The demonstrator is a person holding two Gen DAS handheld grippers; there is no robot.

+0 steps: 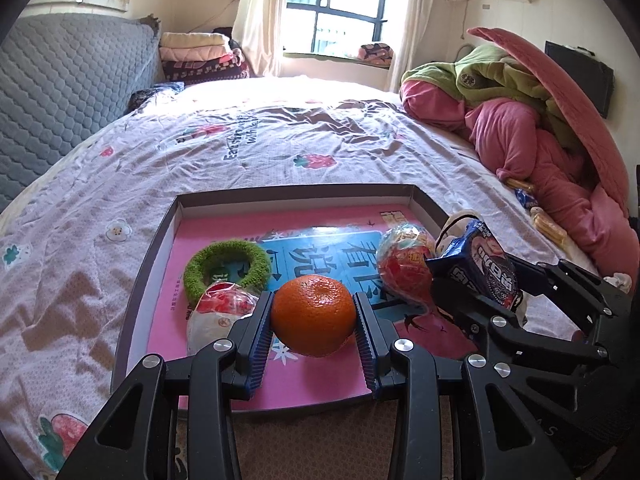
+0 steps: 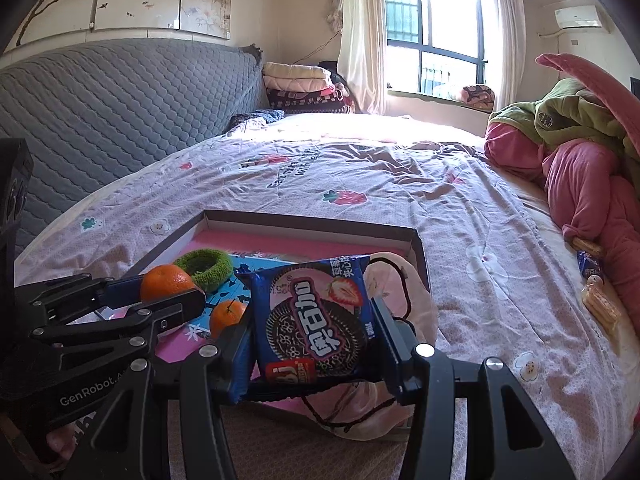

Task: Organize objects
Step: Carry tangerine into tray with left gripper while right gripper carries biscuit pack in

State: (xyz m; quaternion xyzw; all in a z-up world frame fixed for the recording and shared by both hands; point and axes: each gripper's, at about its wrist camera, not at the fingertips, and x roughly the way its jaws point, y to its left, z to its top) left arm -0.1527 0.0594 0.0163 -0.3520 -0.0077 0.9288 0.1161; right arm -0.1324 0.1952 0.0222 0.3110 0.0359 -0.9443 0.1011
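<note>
A shallow box tray (image 1: 296, 196) with a pink floor lies on the bed. My left gripper (image 1: 314, 304) is shut on an orange (image 1: 314, 322), held just above the tray's near part. In the tray lie a green fuzzy ring (image 1: 222, 268), a clear-wrapped red and white packet (image 1: 218, 312) and a red wrapped sweet (image 1: 406, 268). My right gripper (image 2: 314, 320) is shut on a blue cookie packet (image 2: 316, 324) over the tray's right side. A second orange (image 2: 227, 316) sits in the tray. A pink cloth item with a dark cord (image 2: 400, 292) drapes over the tray's right rim.
The bed sheet (image 1: 240, 152) spreads flat beyond the tray. A heap of pink and green bedding (image 1: 540, 128) fills the right side, with small wrapped snacks (image 2: 592, 276) beside it. A grey quilted headboard (image 2: 120, 112) stands at the left, with folded blankets (image 2: 300, 84) near the window.
</note>
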